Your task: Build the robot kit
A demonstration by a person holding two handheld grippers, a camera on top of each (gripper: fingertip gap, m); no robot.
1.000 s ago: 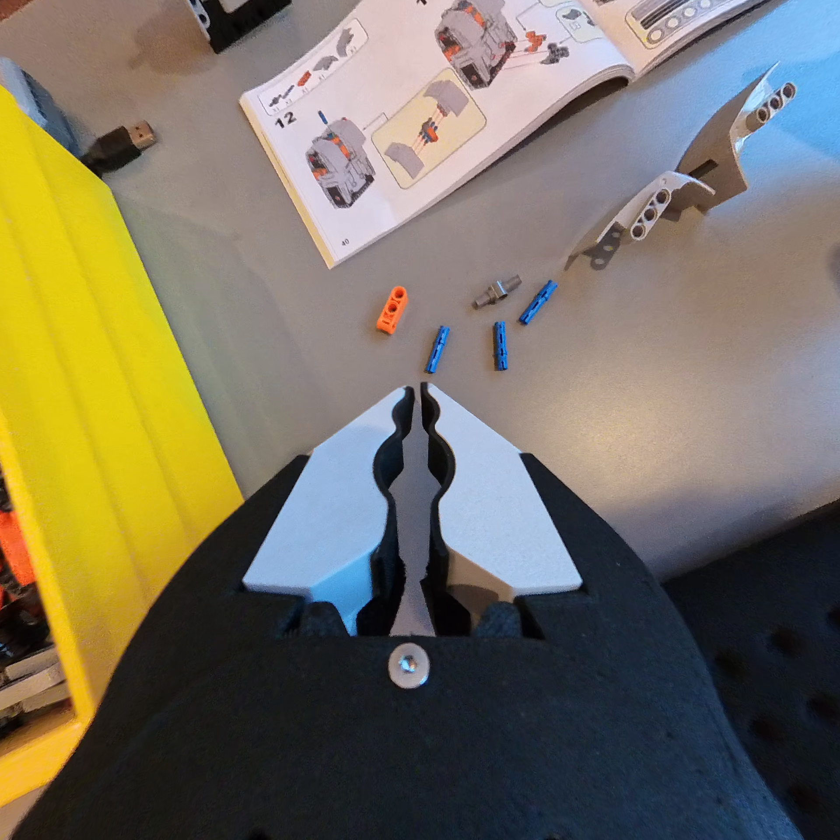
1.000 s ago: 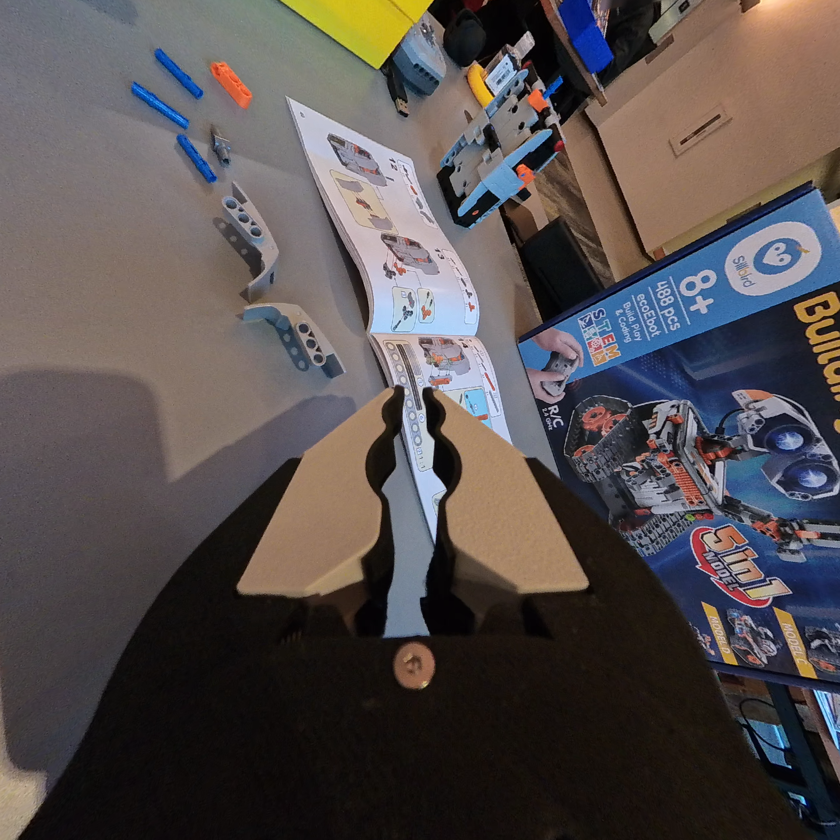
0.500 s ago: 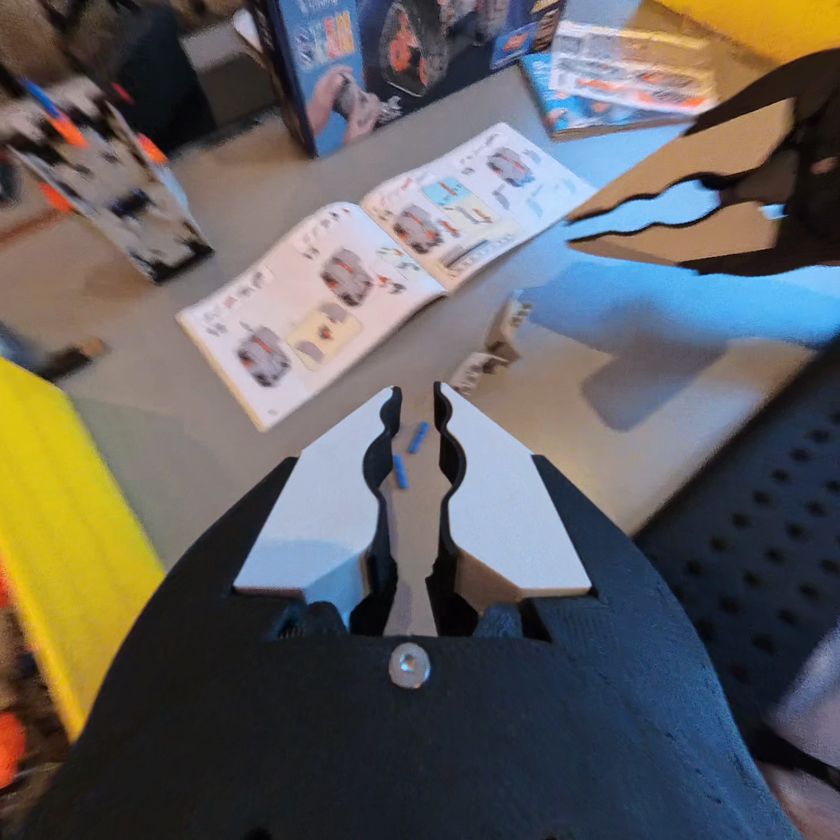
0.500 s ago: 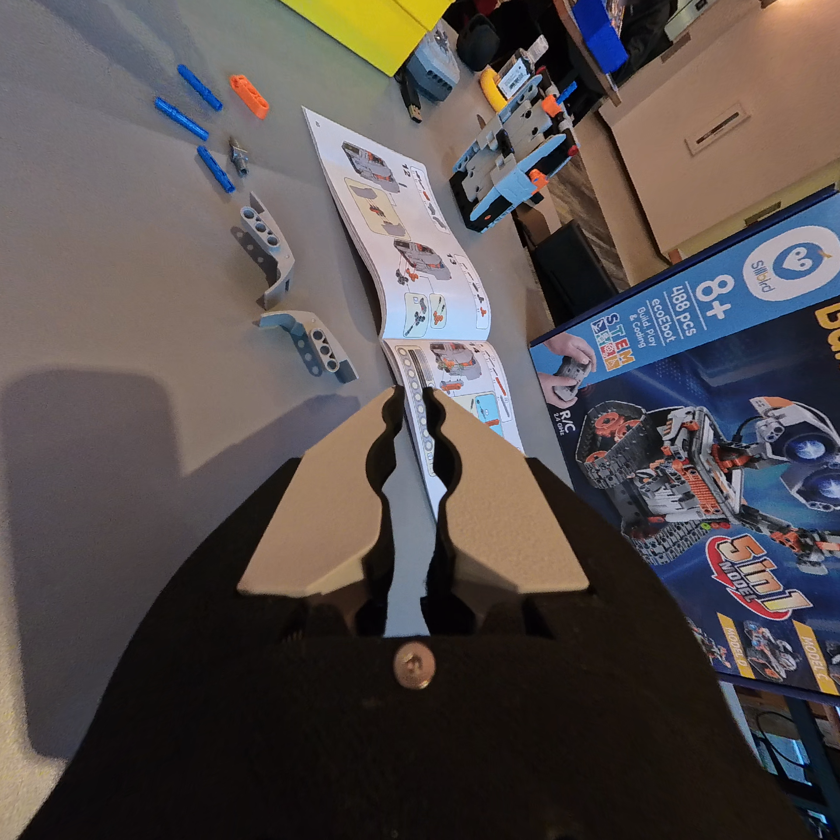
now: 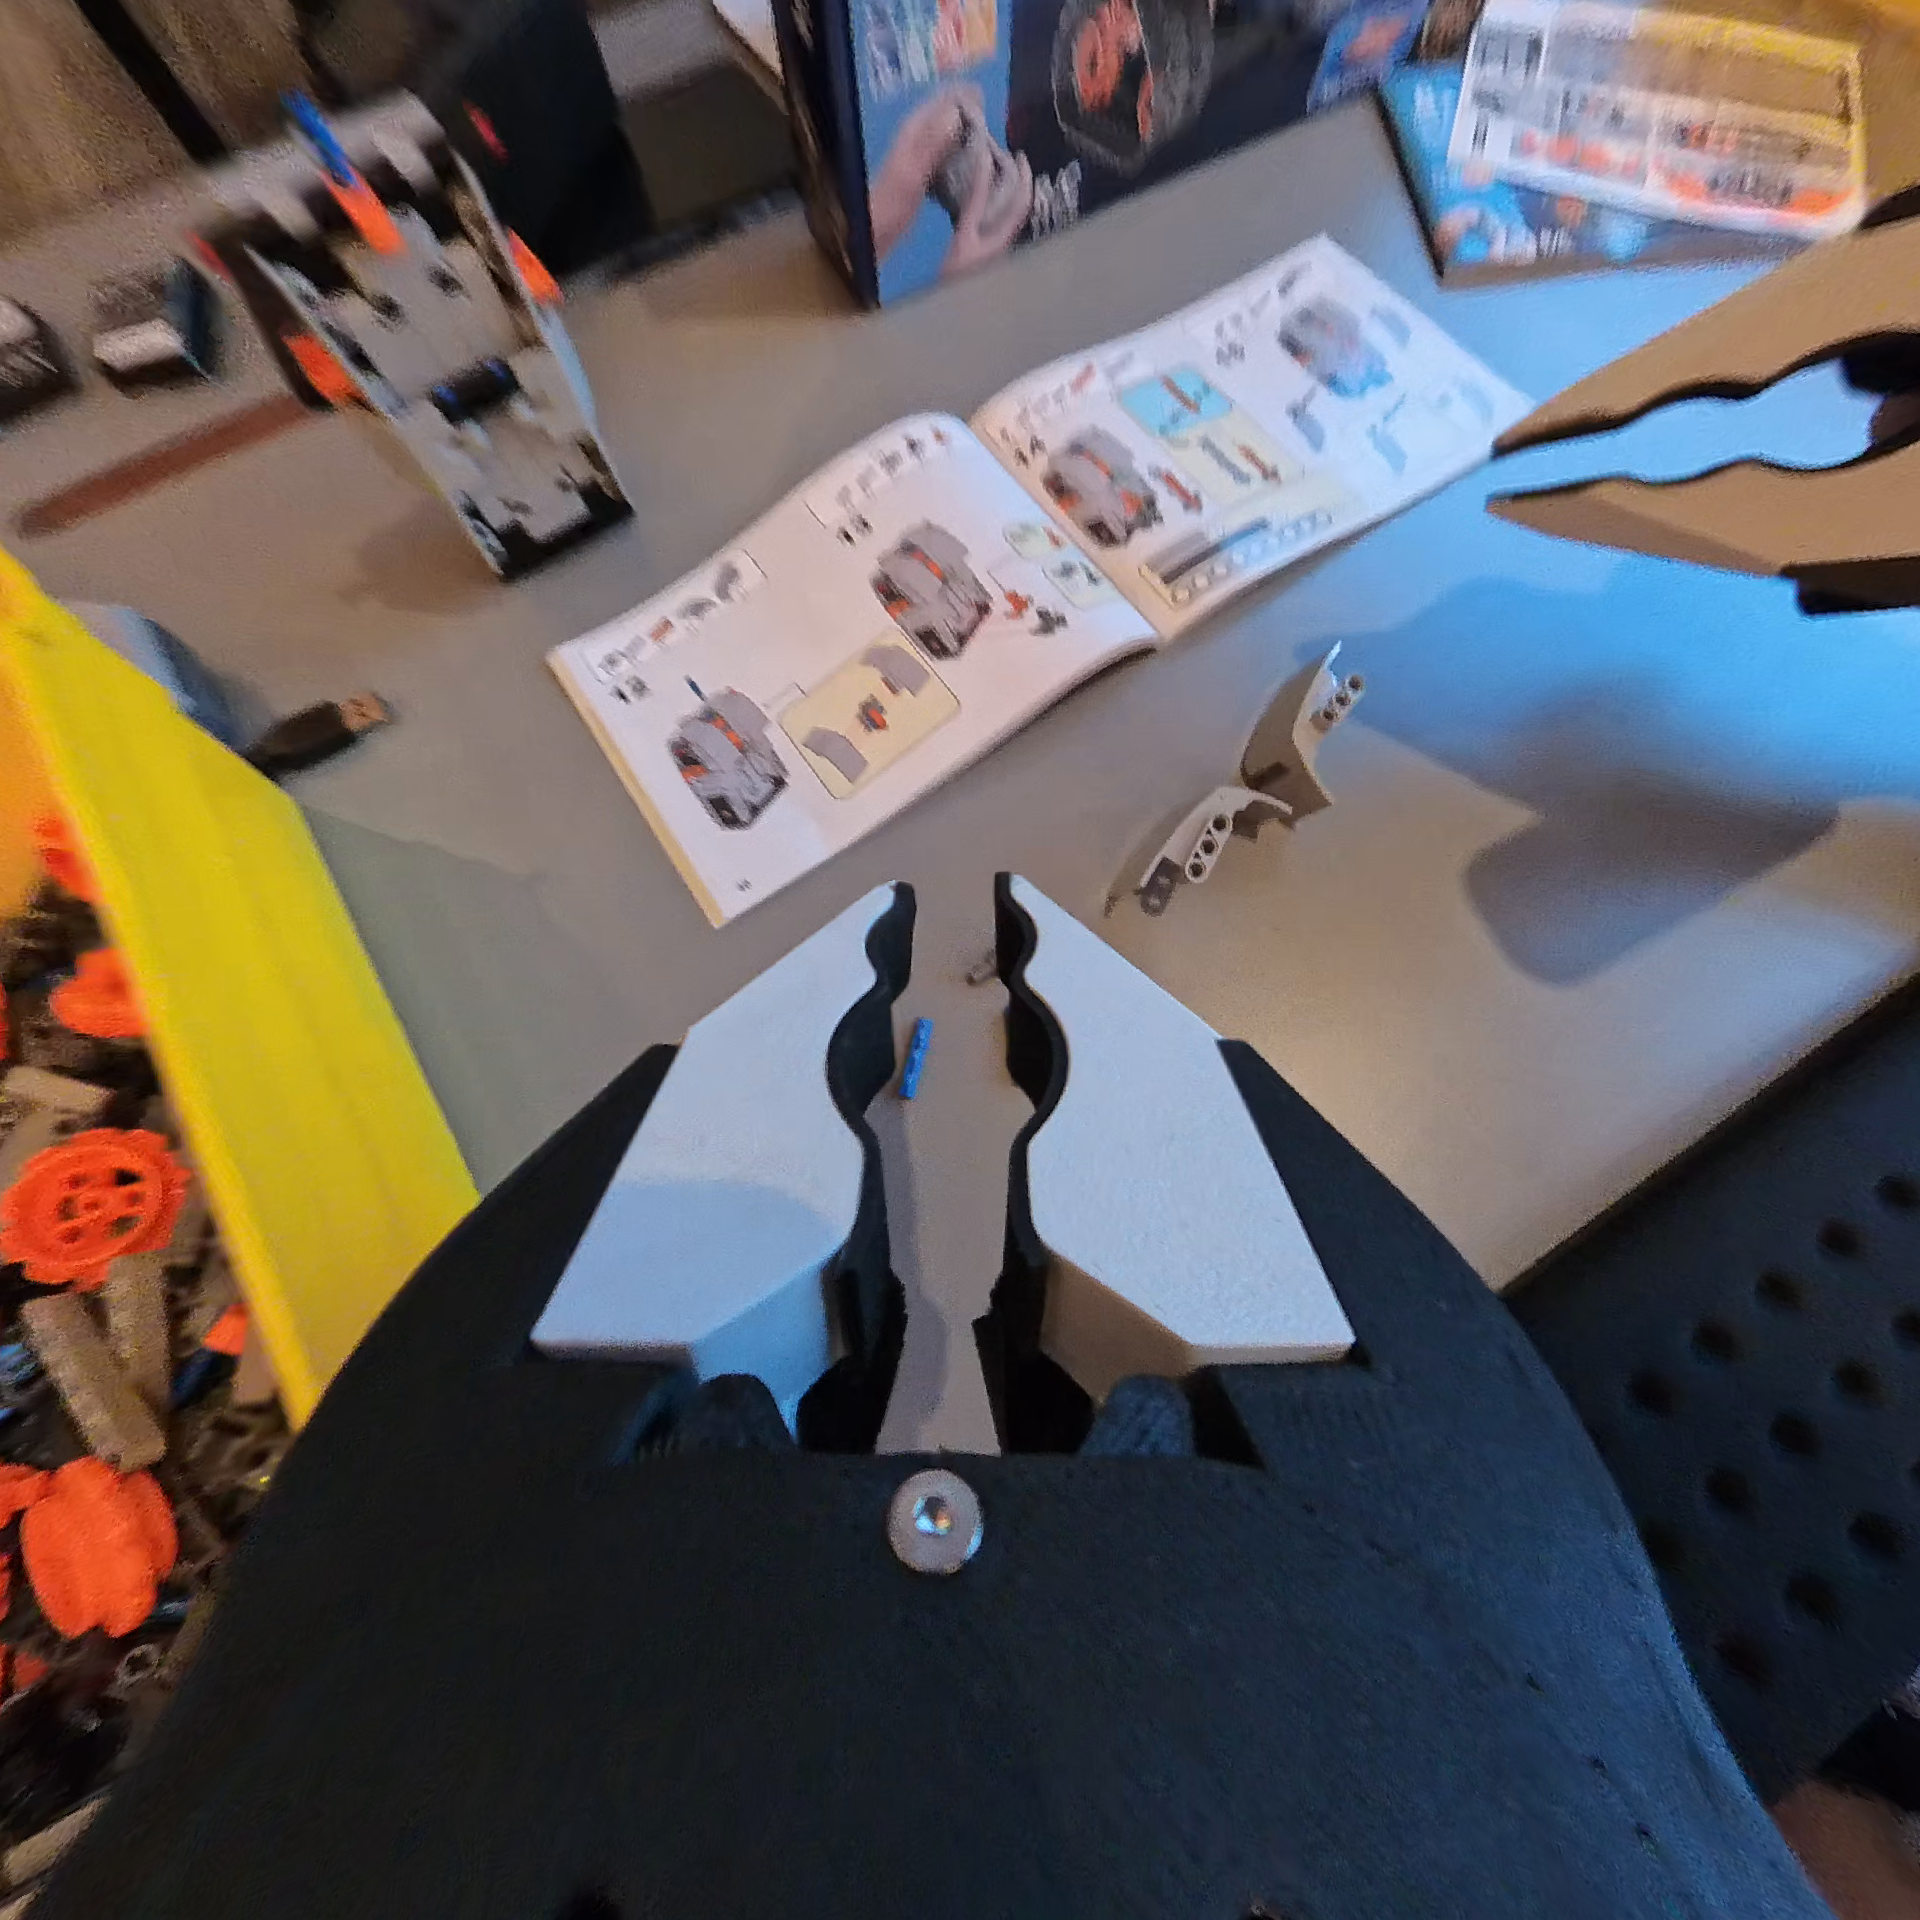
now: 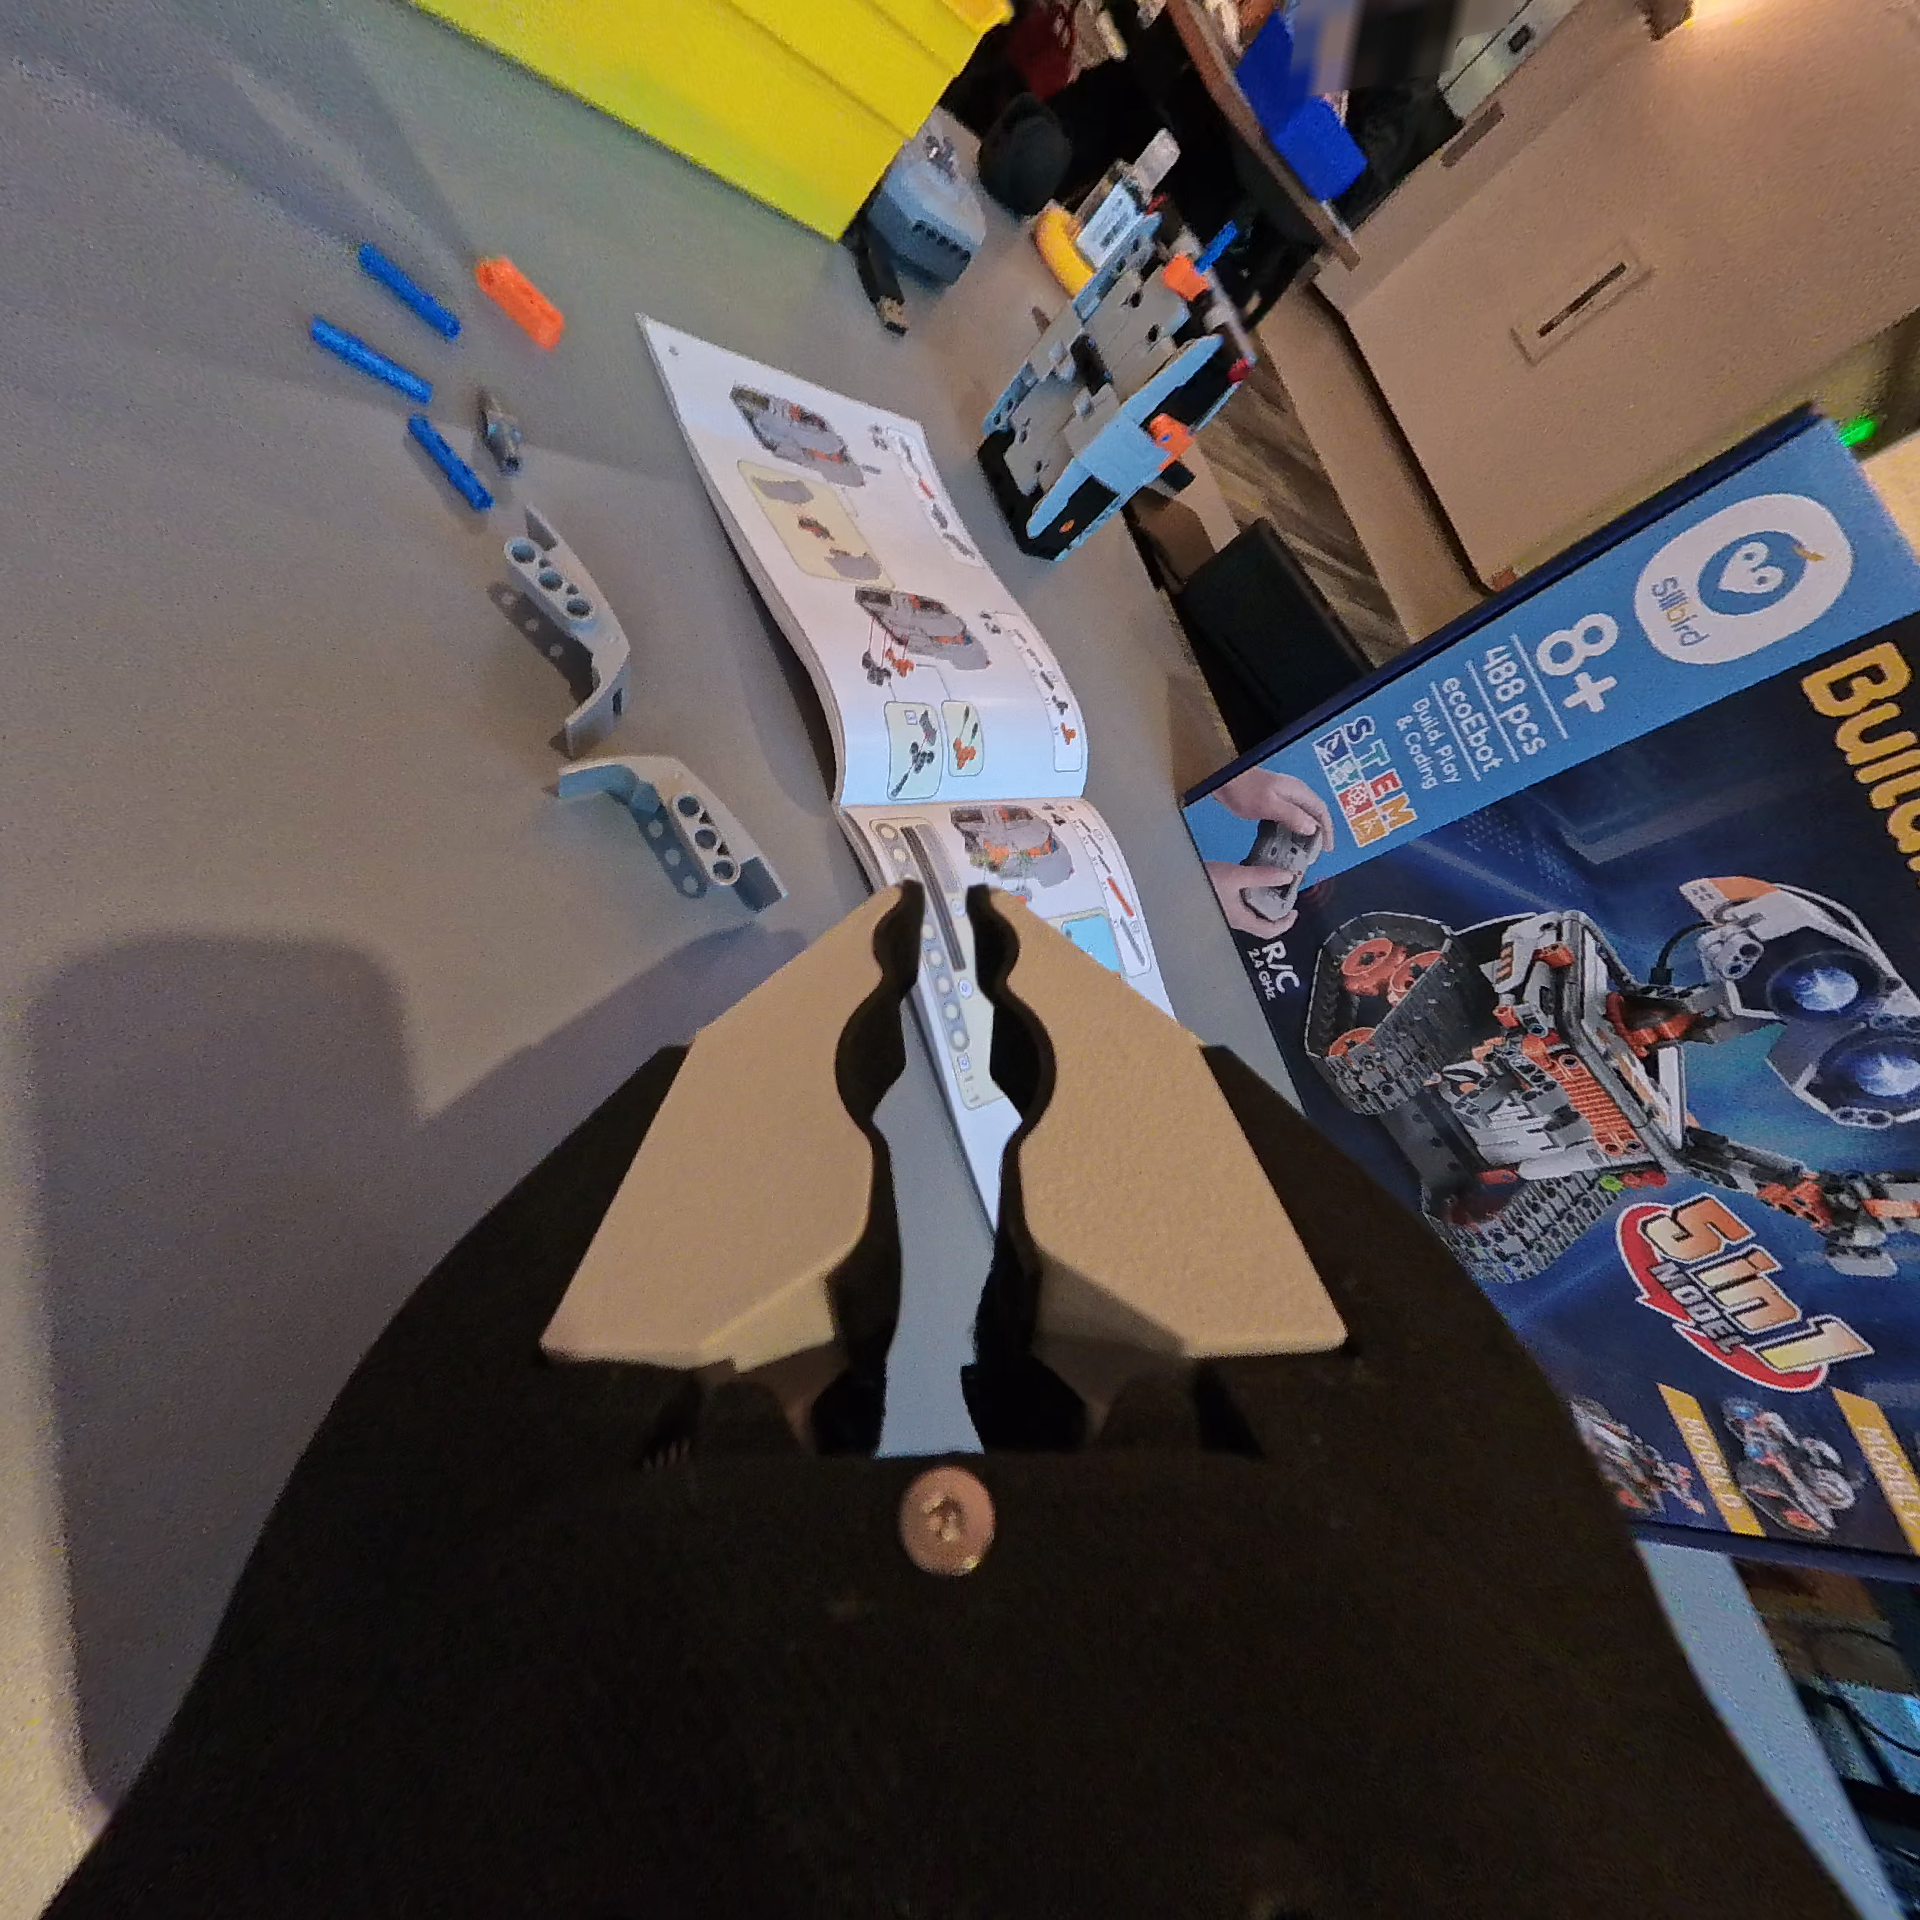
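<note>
My left gripper (image 5: 954, 894) is slightly open and empty, low over the grey table (image 5: 1351, 1039). One blue pin (image 5: 914, 1058) lies on the table in the gap between its fingers, and a small grey pin (image 5: 979, 971) lies just past the tips. In the right wrist view three blue pins (image 6: 370, 360), an orange piece (image 6: 520, 301) and the grey pin (image 6: 499, 426) lie together at the far left. My right gripper (image 6: 945, 894) is open by a narrow gap, empty, and hovers over the open instruction booklet (image 6: 883, 644). It also shows at the right edge of the left wrist view (image 5: 1496, 478).
Two grey curved panels (image 6: 566, 623) (image 6: 675, 831) lie beside the booklet (image 5: 883, 644). A partly built model (image 5: 436, 343) and a blue toy box (image 6: 1558, 935) stand behind. A yellow bin (image 5: 208, 935) with orange parts is on the left, a black perforated mat (image 5: 1766, 1299) on the right. My right fingertips sit around 20 cm from my left ones. My left tips are roughly 10 cm from the orange piece (image 6: 520, 301).
My left gripper opened from almost shut and tilted up and forward over the small parts. The right gripper drifted slightly, its gap unchanged.
</note>
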